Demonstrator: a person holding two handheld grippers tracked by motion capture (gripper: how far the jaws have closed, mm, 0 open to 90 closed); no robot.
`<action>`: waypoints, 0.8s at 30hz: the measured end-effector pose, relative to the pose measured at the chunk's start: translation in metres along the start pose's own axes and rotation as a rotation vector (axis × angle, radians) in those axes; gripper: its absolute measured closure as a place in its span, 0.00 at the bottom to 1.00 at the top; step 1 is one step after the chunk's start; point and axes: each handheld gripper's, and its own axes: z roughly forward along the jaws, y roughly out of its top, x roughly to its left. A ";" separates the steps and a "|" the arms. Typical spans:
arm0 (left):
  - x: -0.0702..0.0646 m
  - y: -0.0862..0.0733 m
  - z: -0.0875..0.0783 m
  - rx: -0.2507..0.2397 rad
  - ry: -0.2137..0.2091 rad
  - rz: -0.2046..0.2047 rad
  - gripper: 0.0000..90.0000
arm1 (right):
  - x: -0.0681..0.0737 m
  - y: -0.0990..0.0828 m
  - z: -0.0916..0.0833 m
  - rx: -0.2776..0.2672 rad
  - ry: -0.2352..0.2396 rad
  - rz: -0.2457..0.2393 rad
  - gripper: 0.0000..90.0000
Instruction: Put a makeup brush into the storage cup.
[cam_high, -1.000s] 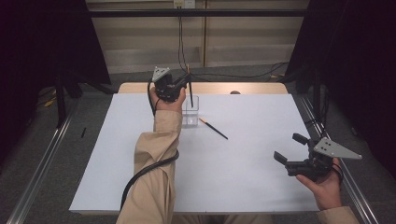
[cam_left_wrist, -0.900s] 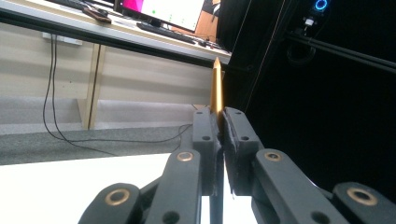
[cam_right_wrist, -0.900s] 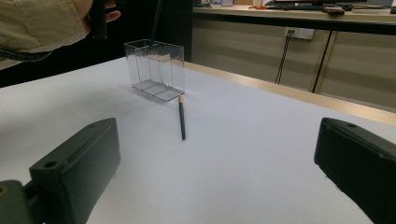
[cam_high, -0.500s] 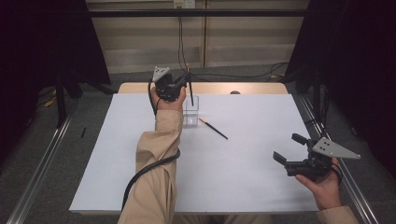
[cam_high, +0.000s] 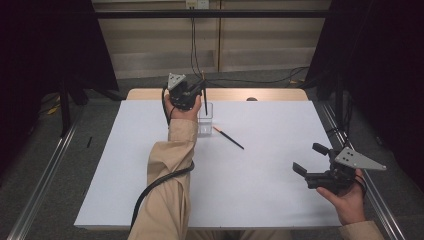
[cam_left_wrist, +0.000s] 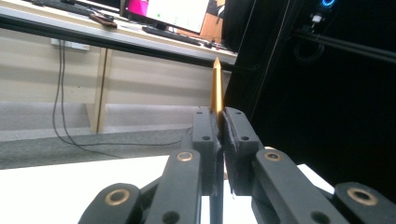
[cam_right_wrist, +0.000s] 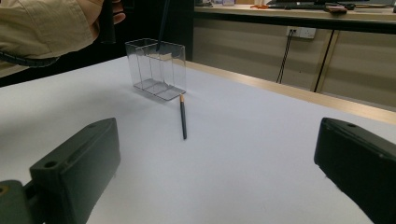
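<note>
One slim dark pencil (cam_high: 204, 98) stands upright, gold-tipped.

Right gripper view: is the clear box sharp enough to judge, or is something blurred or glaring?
Right gripper view: clear box and loose pencil sharp, its own jaws blurred up close. High view: white table sheet evenly lit, surroundings dark. Left gripper view: held pencil sharp, background soft.

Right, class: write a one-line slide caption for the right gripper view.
Open fingers face a pencil lying beside a clear box on the white table.
</note>
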 end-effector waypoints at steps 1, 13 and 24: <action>0.000 -0.001 0.000 -0.003 0.001 0.000 0.94 | 0.000 0.000 0.000 0.003 0.000 -0.002 0.00; 0.006 -0.003 0.001 -0.002 0.016 0.023 0.93 | 0.001 -0.001 0.001 0.011 0.002 -0.005 0.00; 0.009 -0.010 0.003 0.006 0.027 0.030 0.94 | 0.001 -0.001 0.002 0.010 0.004 -0.004 0.00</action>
